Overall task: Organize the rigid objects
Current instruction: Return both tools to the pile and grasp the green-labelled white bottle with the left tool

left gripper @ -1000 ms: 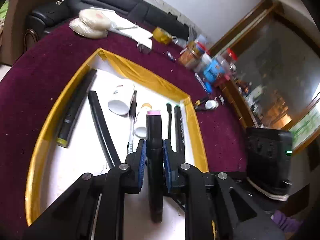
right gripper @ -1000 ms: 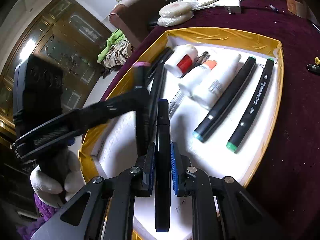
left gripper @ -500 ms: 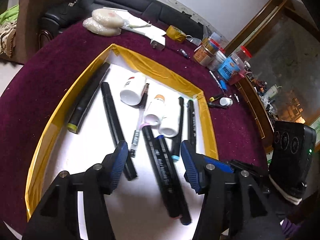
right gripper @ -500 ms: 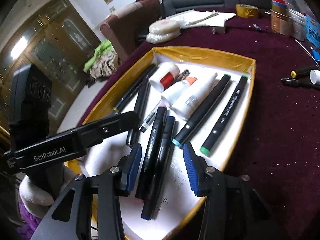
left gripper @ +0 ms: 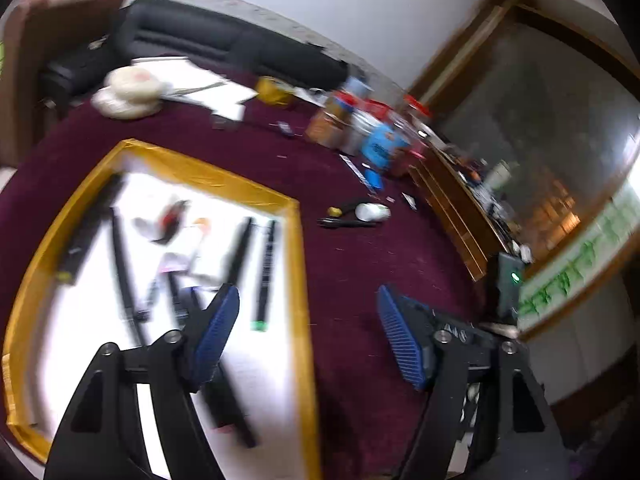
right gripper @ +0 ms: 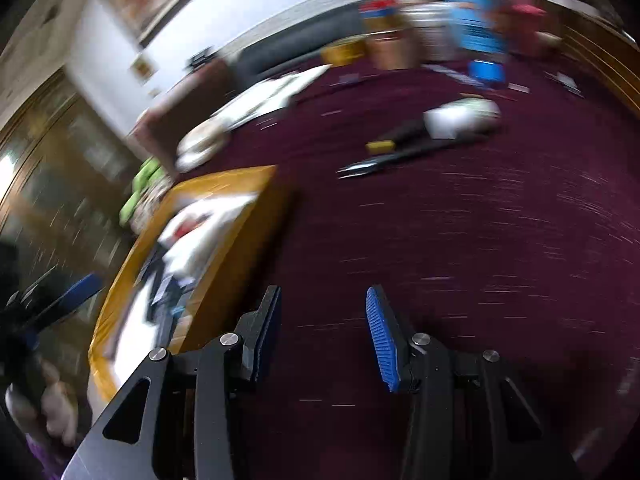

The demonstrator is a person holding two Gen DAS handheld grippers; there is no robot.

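Observation:
A white tray with a yellow rim (left gripper: 298,264) lies on the maroon table and holds several black markers (left gripper: 265,268), pens and small white bottles (left gripper: 200,248). My left gripper (left gripper: 308,332) is open and empty above the tray's right edge. My right gripper (right gripper: 322,334) is open and empty over bare maroon cloth right of the tray (right gripper: 240,216). Loose on the cloth beyond the tray lie a black pen (left gripper: 346,223), a yellow-capped marker (left gripper: 340,210) and a small white bottle (left gripper: 372,211); they also show blurred in the right wrist view (right gripper: 404,152).
Jars, a blue box (left gripper: 380,148) and a yellow tape roll (left gripper: 274,90) stand at the table's far side, near papers (left gripper: 192,84) and round white packs (left gripper: 128,92). A black sofa (left gripper: 224,44) is behind. A wooden cabinet (left gripper: 460,208) stands right.
Both grippers opened and left their markers in the tray, side by side. Both have since swung right, off the tray toward the loose items on the cloth. Both views are motion-blurred.

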